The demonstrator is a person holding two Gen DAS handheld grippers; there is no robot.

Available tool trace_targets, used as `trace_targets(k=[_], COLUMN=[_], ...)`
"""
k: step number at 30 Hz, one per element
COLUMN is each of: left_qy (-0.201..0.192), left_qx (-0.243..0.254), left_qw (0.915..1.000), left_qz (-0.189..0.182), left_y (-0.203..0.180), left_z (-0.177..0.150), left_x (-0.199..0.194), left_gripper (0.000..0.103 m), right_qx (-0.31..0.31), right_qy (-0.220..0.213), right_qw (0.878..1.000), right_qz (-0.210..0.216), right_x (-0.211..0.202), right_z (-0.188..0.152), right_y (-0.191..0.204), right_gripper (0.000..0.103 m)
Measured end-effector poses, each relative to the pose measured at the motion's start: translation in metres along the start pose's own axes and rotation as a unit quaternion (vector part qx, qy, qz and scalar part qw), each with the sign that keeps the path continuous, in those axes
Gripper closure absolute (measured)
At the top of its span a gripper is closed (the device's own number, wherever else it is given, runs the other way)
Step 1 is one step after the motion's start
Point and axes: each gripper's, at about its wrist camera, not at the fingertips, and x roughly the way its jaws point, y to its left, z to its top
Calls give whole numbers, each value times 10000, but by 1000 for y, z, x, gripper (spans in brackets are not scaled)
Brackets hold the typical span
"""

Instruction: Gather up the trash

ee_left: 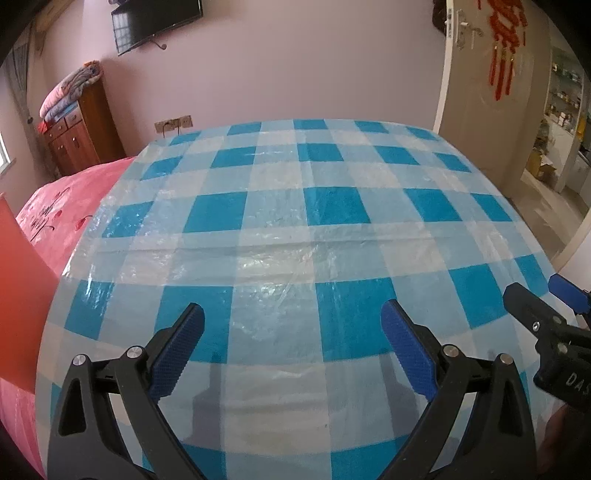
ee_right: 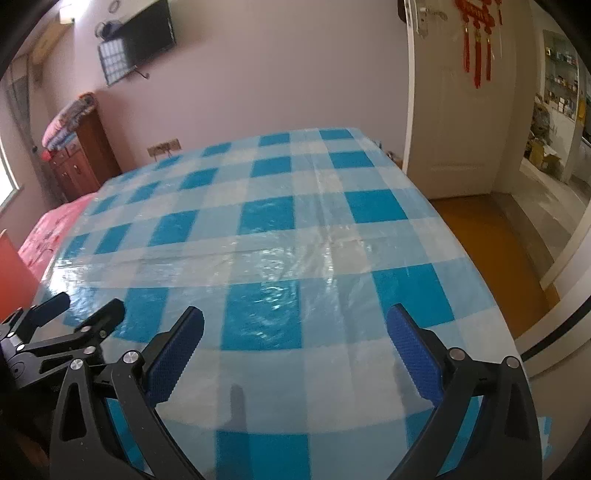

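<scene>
- The room is a bedroom with pale lilac walls, a wall-mounted television [ee_left: 157, 24], a wooden cabinet [ee_left: 79, 131] piled with folded quilts, and a white door [ee_right: 461, 110] hung with a red knot ornament [ee_right: 478, 40]; in front of you a table [ee_left: 295, 229] fills both views.
- The table wears a blue-and-white check cloth under a thin clear plastic sheet; the film is glossy, crinkled, and creased in a ridge across the middle, so it likely slips and bunches under a dragged finger.
- Your left gripper [ee_left: 291, 332] is released, jaws spread wide, nothing between the ribbed blue pads [ee_left: 177, 350]; your right gripper [ee_right: 295, 332] is likewise spread and empty, hovering just above the near edge beside the left.
- No trash shows anywhere on the cloth in either view; where it lies cannot be told from here, so judge this as a search step.
- Keep both jaws wide, lift clear of the film, and sweep your view toward the pink bedspread [ee_left: 62, 214] and the orange floor [ee_right: 480, 236]; approach any scrap from above, not by sliding.
</scene>
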Motion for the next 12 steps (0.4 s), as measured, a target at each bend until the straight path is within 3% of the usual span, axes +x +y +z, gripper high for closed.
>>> trace_targets(k=[7,12], left_qy=[522,417], left_qx=[-111,-242], left_qw=[9985,9988], left_qz=[87,106], left_y=[-4,-3], left_z=[7,8], left_x=[26,28], left_gripper=[6,6], right_qx=[43,-188], right_qy=[512,661], right_qw=[9987,9976], right_qz=[25,-41], right_x=[32,47], right_z=[16,16], right_y=[-4,6], right_gripper=[5,4])
